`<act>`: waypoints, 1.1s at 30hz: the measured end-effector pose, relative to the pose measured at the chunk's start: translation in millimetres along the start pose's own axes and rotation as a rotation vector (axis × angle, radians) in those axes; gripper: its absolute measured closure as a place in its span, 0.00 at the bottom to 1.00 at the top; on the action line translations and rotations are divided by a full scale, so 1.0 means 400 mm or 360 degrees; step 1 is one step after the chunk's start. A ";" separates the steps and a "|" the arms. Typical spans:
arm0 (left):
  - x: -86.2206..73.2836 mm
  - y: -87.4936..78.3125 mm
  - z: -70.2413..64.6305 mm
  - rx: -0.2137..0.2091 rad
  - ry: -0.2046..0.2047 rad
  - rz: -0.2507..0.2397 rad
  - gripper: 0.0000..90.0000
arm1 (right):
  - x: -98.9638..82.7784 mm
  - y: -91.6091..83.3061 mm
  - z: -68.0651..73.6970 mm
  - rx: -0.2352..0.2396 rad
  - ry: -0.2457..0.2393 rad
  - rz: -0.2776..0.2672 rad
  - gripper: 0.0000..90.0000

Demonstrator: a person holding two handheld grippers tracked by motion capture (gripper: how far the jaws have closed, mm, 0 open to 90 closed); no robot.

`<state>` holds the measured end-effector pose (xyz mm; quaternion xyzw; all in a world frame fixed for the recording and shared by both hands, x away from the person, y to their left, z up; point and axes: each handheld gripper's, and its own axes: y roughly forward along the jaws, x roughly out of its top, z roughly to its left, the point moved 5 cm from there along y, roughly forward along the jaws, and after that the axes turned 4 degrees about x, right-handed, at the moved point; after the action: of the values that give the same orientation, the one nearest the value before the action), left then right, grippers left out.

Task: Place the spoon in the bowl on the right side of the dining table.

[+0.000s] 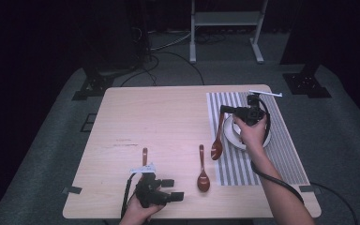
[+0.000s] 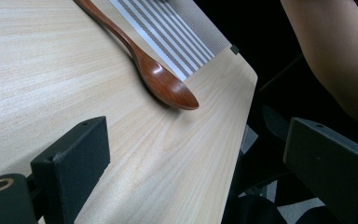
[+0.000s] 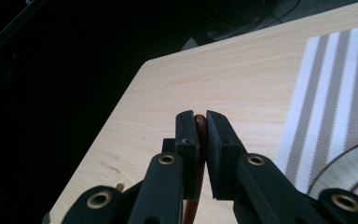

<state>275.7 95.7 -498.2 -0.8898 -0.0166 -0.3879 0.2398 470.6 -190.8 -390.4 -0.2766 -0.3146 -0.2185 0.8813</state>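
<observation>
**Held spoon hangs by its handle over the striped mat**

The right gripper has its two black jaws clamped on the upper handle of a reddish-brown wooden spoon; the right gripper view shows a sliver of handle pinched between the pads with no gap. The spoon hangs bowl-down at the left edge of the striped placemat, just left of the white plate that sits on the mat.

It looks light and stiff, one carved piece with a glossy lacquer (so probably a bit slick against the pads). Judging from its shape, the narrow handle is the sensible place to hold it, since the rounded bowl would give the flat jaws little to bite. Gripped near the end as now, the bowl could swing or pivot if the hold loosens. It seems sturdy rather than fragile; the plate beside it is the thing to avoid knocking.

The left gripper rests well left of the mat near the front table edge, jaws wide apart and holding nothing. A second spoon lies flat just left of the mat, a third spoon farther left.

No brand, label or readable writing shows on any item
</observation>
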 end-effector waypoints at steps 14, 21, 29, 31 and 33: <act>0.001 -0.001 0.000 0.0003 -0.0004 -0.0009 0.07 | 0.072 -0.073 -0.068 -0.0150 0.0070 -0.0142 0.93; 0.002 -0.001 0.000 0.0003 -0.0003 -0.0012 0.07 | 0.099 -0.109 -0.105 -0.0215 0.0113 -0.0209 0.93; 0.002 -0.002 0.000 0.0002 -0.0002 -0.0015 0.07 | 0.121 -0.148 -0.152 -0.0313 0.0161 -0.0278 0.93; 0.002 -0.002 0.000 0.0002 -0.0002 -0.0015 0.07 | 0.123 -0.151 -0.155 -0.0321 0.0166 -0.0283 0.93; 0.002 -0.002 0.000 0.0002 -0.0003 -0.0014 0.07 | 0.128 -0.160 -0.164 -0.0339 0.0174 -0.0300 0.93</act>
<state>276.0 96.3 -497.3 -0.8899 -0.0209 -0.3882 0.2385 499.6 -290.7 -375.9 -0.3253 -0.2658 -0.3472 0.8384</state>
